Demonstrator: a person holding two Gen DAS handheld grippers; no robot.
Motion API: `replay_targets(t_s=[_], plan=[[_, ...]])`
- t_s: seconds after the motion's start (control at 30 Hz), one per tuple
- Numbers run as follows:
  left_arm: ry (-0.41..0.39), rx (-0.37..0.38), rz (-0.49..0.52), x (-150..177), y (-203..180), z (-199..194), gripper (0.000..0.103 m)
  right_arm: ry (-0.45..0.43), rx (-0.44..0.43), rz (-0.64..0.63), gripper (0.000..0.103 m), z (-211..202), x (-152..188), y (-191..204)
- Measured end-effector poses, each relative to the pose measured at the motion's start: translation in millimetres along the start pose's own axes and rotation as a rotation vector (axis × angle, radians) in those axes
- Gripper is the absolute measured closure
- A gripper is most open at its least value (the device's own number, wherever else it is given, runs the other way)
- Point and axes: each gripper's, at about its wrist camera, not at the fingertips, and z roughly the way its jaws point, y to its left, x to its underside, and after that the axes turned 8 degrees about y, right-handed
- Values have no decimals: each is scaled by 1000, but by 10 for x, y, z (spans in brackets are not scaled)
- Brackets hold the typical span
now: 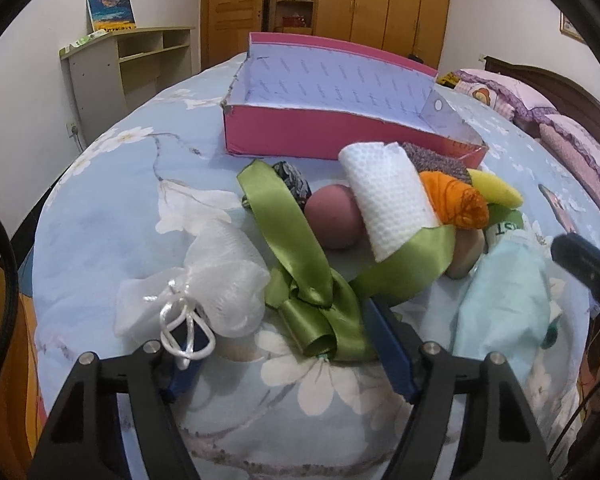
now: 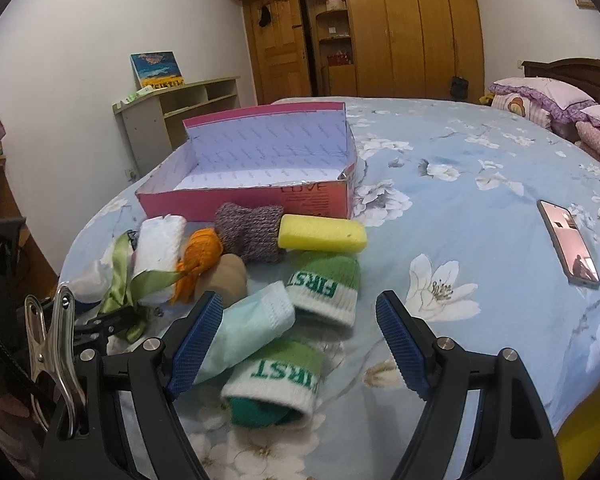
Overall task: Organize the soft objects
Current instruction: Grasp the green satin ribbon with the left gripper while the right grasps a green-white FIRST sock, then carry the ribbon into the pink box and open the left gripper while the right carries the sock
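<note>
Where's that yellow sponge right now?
In the right wrist view the yellow sponge lies on the bed just in front of the pink box, touching the knitted purple piece on its left, behind the green sock.

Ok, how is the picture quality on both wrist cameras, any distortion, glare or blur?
Left wrist view: strong fisheye, the bed bulges into a dome, corners black; soft indoor light, sheen on the green ribbon; far wardrobe slightly soft.
Right wrist view: same bending at the edges; the phone screen mirrors the room; the pink box and near socks look sharp.
</note>
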Motion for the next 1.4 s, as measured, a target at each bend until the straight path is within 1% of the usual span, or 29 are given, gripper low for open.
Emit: replay_targets(t_s=[0.17, 0.27, 0.33, 0.37, 0.4, 0.43, 0.47, 0.63, 0.77, 0.83, 0.87, 0.93, 0.97, 1.0, 1.07, 1.13, 1.23, 1.4], plan=[[6, 11, -11, -9, 25, 37, 26, 23, 10, -20, 22, 141, -115, -30], [5, 16, 0, -8, 33, 41, 36, 35, 8, -22, 22, 210, -173, -54], [5, 22, -1, -2, 40, 43, 47, 44, 2, -10, 22, 243, -194, -76], [6, 29, -3, -1, 45, 41, 49, 54, -2, 0, 22, 266, -205, -87], [5, 38, -2, 0, 49, 38, 56, 62, -5, 7, 22, 283, -206, -92], [6, 43, -1, 1, 50, 34, 60, 70, -8, 13, 22, 304, -210, -98], [7, 49, 1, 2, 50, 30, 61, 79, -8, 20, 22, 336, -212, -106], [7, 78, -2, 1, 61, -16, 74, 119, 1, 71, 22, 480, -233, -182], [4, 102, -13, -5, 87, -67, 78, 143, 6, 98, 23, 594, -246, -244], [0, 108, -14, 4, 94, -98, 79, 153, 8, 87, 31, 638, -231, -230], [-4, 108, -14, 7, 92, -113, 79, 160, 3, 87, 32, 662, -225, -222], [-10, 110, -13, 9, 99, -145, 80, 167, -10, 89, 41, 691, -205, -211], [-14, 111, -12, 9, 101, -160, 81, 171, -21, 91, 44, 709, -197, -208], [-18, 112, -11, 11, 100, -180, 82, 172, -32, 93, 49, 718, -191, -207], [-27, 114, -8, 20, 103, -224, 82, 167, -36, 100, 54, 716, -184, -204], [-38, 113, -5, 21, 101, -262, 83, 155, -37, 102, 66, 685, -185, -197], [-54, 112, -5, 17, 99, -319, 83, 128, -43, 107, 73, 596, -190, -199], [-82, 110, -5, 11, 102, -424, 83, 80, -46, 103, 77, 409, -186, -195]])
